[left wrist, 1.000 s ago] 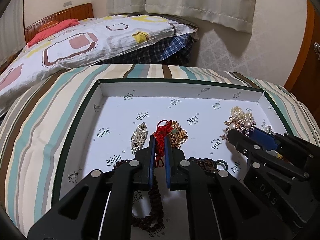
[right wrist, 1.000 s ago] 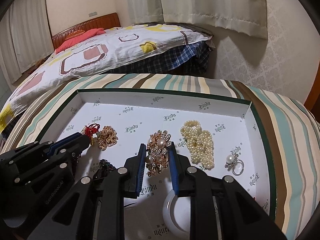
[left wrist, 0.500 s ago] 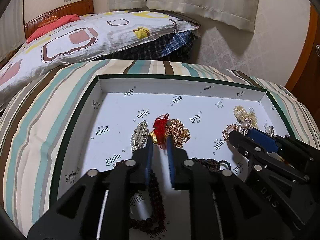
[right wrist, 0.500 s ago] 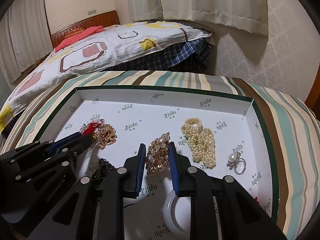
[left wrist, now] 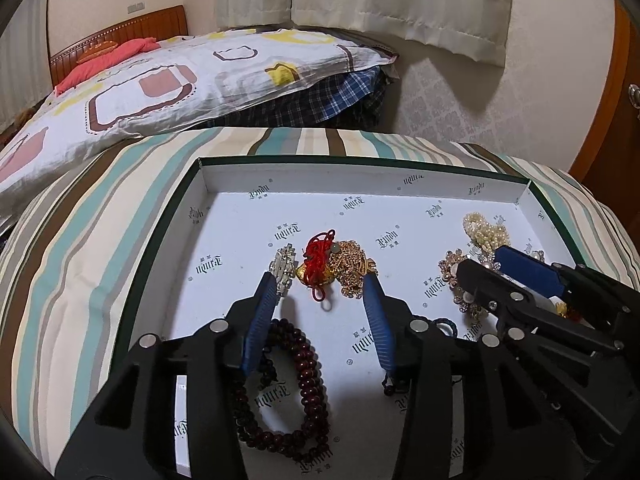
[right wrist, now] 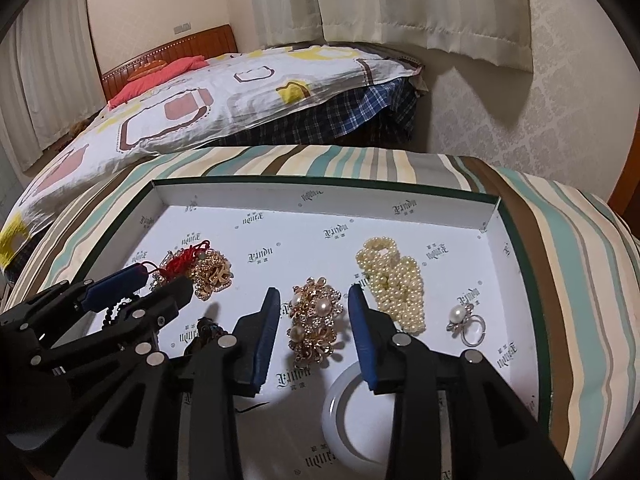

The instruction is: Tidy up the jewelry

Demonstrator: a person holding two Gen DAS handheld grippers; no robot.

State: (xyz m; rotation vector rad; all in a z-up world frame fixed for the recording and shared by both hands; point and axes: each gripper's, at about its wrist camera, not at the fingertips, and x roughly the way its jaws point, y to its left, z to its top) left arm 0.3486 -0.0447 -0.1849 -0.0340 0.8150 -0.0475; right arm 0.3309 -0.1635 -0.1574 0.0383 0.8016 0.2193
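My left claw point(left wrist: 324, 280) is spread apart. Its jaws have just been opening, and they pinch nothing. The red knot with the gold chain point(left wrist: 336, 268) lies in the white tray point(left wrist: 360, 190), just past the tips and between them. I think it is light and floppy, so it will sag and tangle. I would pinch it at the thick knot, not at a thin strand.

My right claw point(right wrist: 314, 296) is spread too, and its jaws have also just been opening. The gold flower brooch with pearls point(right wrist: 316, 320) lies flat in the tray between the blue pads, and neither pad is pressing on it. It looks stiff but easy to break. I would hold it gently by its sides. The pearl bunch point(right wrist: 390, 280) sits just beside the claw.
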